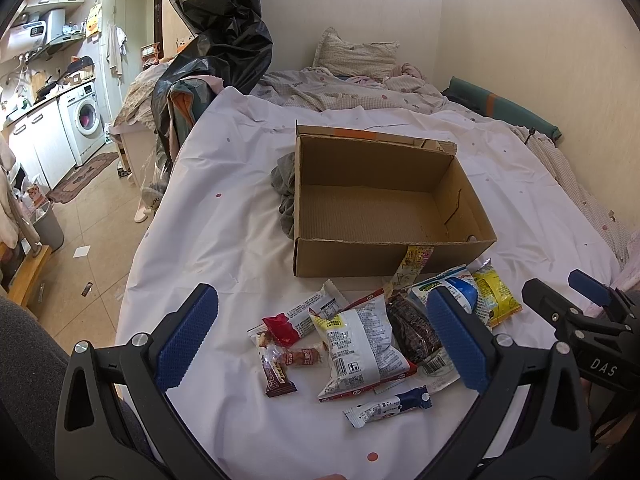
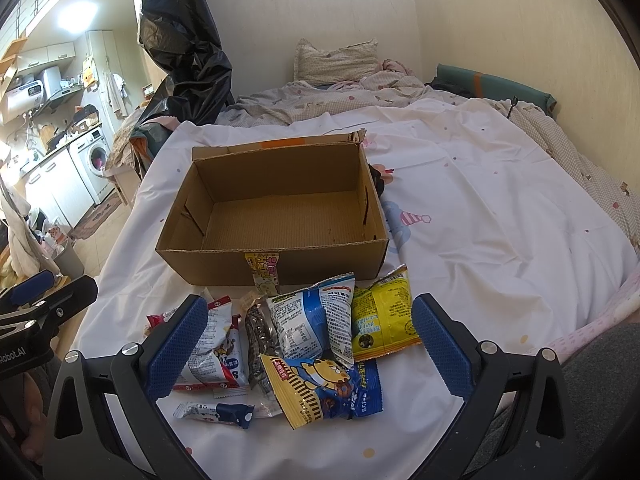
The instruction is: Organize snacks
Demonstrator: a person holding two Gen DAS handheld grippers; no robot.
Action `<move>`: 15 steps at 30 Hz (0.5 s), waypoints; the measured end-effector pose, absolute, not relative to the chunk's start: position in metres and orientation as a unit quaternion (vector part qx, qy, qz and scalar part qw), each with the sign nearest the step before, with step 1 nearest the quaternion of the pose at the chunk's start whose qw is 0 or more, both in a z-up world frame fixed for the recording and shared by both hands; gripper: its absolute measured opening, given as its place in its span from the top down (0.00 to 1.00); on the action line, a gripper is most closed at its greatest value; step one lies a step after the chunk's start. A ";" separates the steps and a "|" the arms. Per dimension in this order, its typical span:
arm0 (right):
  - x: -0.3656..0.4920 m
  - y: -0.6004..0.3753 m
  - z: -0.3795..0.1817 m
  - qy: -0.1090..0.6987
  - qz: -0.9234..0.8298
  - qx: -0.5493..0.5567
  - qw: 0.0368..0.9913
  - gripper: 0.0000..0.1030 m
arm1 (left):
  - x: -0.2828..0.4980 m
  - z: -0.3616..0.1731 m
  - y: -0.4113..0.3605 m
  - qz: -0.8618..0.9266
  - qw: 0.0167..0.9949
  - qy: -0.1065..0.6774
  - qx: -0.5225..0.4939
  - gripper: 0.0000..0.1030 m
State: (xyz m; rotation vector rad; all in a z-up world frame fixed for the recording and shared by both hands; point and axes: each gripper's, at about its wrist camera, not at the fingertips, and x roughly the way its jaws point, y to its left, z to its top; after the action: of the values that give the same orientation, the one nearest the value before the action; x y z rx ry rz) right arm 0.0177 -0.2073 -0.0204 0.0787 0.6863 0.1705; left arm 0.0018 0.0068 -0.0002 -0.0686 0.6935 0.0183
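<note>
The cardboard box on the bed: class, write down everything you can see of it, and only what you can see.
The cardboard box is plain brown corrugated card, rectangular, open at the top and empty inside. An orange strip runs along its far rim, whose corner looks torn; short slits mark both side walls. It sits upright on the white sheet, behind the snack packets. A yellow packet leans against its near wall. Grey cloth lies bunched against one side.
</note>
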 end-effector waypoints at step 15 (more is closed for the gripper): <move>0.018 -0.206 -0.021 0.336 0.083 0.038 0.937 0.00 | 0.001 -0.003 0.008 0.009 0.939 0.341 -0.034 0.00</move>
State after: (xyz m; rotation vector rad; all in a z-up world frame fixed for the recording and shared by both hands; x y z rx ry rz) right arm 0.0183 -0.2064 -0.0207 0.0785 0.6868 0.1693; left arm 0.0013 0.0084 -0.0032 -0.0693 0.6969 0.0192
